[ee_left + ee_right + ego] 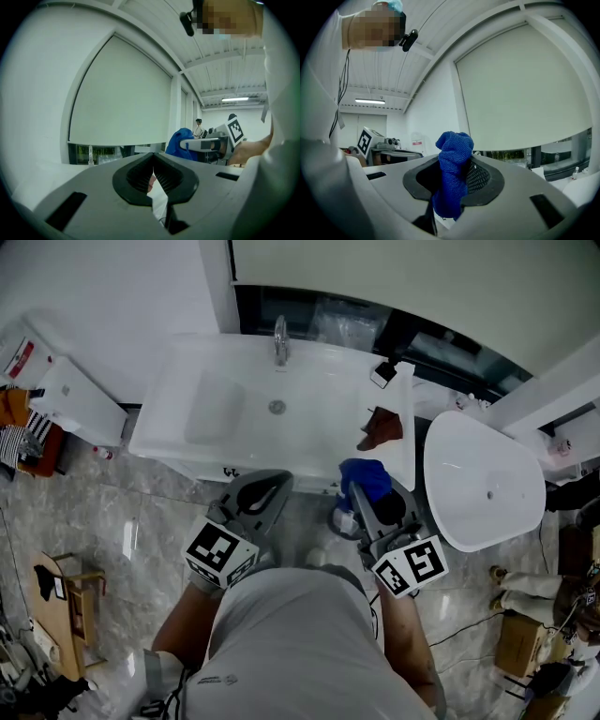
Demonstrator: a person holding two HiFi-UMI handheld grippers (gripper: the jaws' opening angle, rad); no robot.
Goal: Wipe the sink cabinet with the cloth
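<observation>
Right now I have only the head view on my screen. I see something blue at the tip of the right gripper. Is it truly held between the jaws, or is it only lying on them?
Observer: It is held. In the right gripper view the blue cloth is pinched between the jaws of the right gripper, and its bunched top sticks out past the tips.
Operator: Thank you. And the left gripper, is something inside it?
Observer: No. In the left gripper view the left gripper has its jaw tips pressed together, with nothing between them.
</observation>
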